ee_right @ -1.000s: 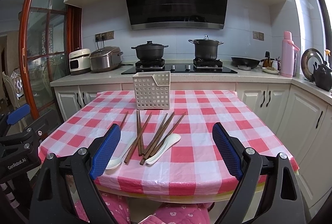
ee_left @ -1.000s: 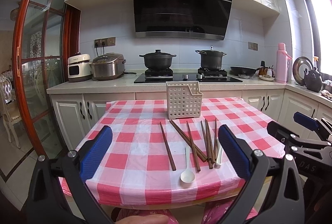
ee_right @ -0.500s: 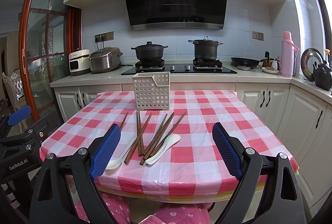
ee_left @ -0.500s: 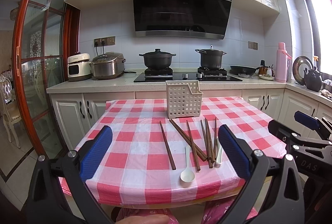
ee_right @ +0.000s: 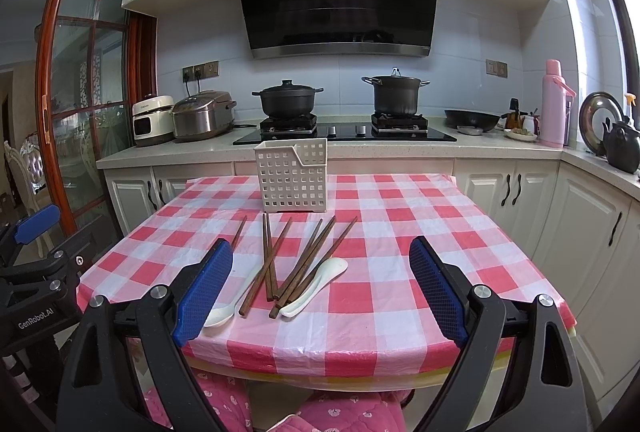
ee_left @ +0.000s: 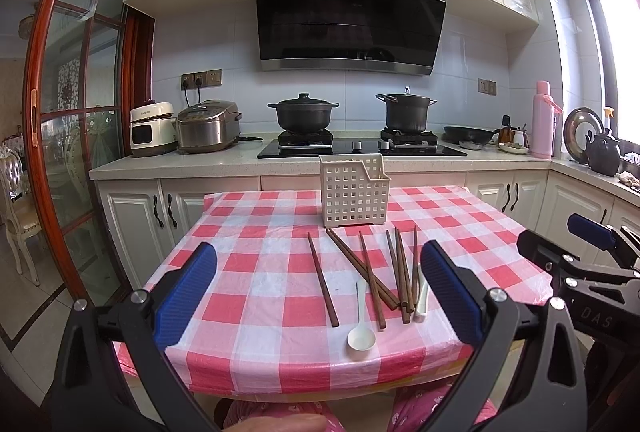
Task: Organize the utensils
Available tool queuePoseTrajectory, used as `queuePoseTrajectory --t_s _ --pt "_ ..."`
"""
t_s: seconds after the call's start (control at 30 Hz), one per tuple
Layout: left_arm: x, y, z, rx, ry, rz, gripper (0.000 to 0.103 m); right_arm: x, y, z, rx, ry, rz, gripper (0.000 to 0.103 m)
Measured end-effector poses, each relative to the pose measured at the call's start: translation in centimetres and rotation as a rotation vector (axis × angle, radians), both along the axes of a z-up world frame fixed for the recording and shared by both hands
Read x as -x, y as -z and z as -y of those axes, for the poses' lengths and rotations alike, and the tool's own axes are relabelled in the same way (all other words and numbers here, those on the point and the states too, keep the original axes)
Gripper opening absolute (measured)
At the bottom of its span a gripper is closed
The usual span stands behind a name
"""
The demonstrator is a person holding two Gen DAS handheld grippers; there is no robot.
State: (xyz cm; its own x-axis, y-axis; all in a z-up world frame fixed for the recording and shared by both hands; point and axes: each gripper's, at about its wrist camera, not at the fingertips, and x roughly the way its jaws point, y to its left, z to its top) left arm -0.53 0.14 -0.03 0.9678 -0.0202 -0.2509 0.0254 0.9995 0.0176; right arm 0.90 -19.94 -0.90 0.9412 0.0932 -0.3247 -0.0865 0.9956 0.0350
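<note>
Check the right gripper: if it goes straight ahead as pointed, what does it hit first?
Probably nothing on the table: the open right gripper sits above the chopsticks and white spoon, aimed toward the white basket. The basket looks first in line, though height and depth are uncertain.

Two fisheye views from just off the near edge of a checked table (ee_left: 248, 272), both facing across it toward the stove counter (ee_right: 344, 141) and range hood (ee_left: 352, 11), looking slightly down. Left wrist view set further left, with the white basket (ee_left: 354, 193) right of centre; right wrist view set further right, with the same basket (ee_right: 292, 177) left of centre. Shared by both: tabletop, scattered chopsticks (ee_left: 372, 276) (ee_right: 296, 264), basket, stove wall, plus the other gripper at the frame edge.
</note>
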Motion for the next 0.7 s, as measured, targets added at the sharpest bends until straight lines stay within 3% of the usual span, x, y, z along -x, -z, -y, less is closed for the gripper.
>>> queuePoseTrajectory --t_s 0.7 --pt "0.0 0.33 0.02 -0.005 -0.004 -0.006 0.098 0.03 -0.1 0.17 -0.008 0.003 0.001 0.084"
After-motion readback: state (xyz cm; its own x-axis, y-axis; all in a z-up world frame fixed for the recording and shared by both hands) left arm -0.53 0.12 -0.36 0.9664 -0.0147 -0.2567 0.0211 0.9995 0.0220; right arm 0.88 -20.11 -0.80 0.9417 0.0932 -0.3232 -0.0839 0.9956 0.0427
